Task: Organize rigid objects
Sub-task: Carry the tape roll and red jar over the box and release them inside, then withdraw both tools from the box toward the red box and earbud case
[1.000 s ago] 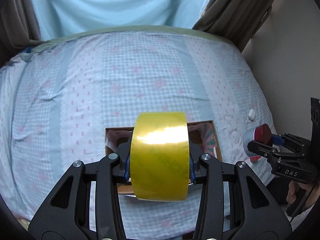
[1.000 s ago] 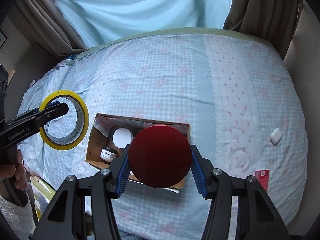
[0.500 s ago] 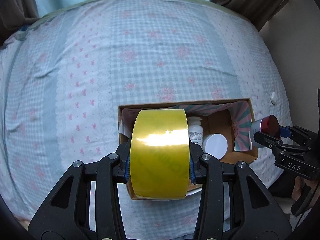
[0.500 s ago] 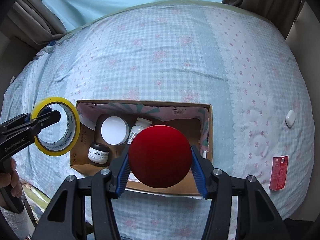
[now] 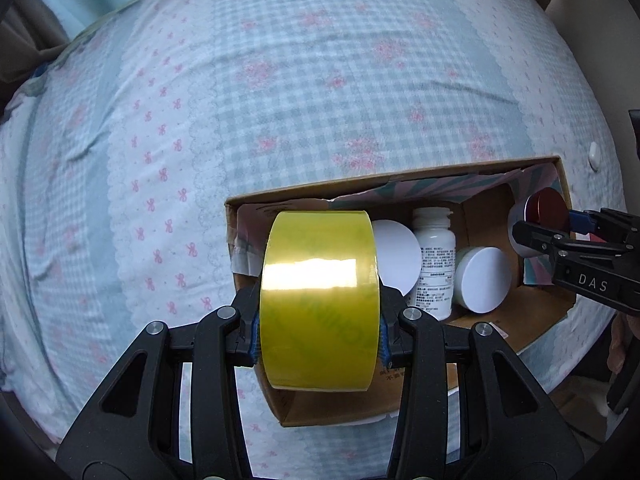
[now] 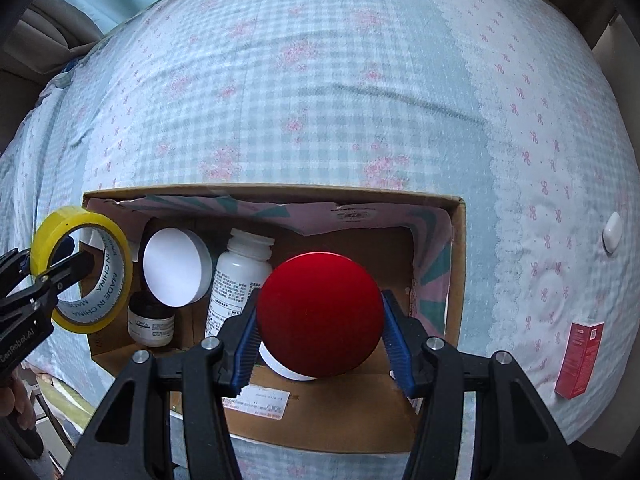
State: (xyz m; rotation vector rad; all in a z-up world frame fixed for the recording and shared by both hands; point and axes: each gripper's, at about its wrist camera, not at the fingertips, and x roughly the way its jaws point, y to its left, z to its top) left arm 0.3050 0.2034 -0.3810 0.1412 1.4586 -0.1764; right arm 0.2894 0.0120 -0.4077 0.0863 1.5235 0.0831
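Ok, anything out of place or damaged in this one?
Two items lie loose on the bedsheet outside the cardboard box: a red carton and a small white object at the right. The box's patterned inner lining looks torn along its edge. Nothing looks spilled.

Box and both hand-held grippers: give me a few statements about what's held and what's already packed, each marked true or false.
1. The left hand-held gripper is shut on the yellow tape roll. True.
2. The right hand-held gripper is empty. False: it is shut on a red-lidded jar.
3. A white bottle lies in the box. True.
4. The red carton is in the box. False: it lies on the bedsheet, to the right of the box.
5. The box holds no white-lidded jar. False: one sits beside the bottle.
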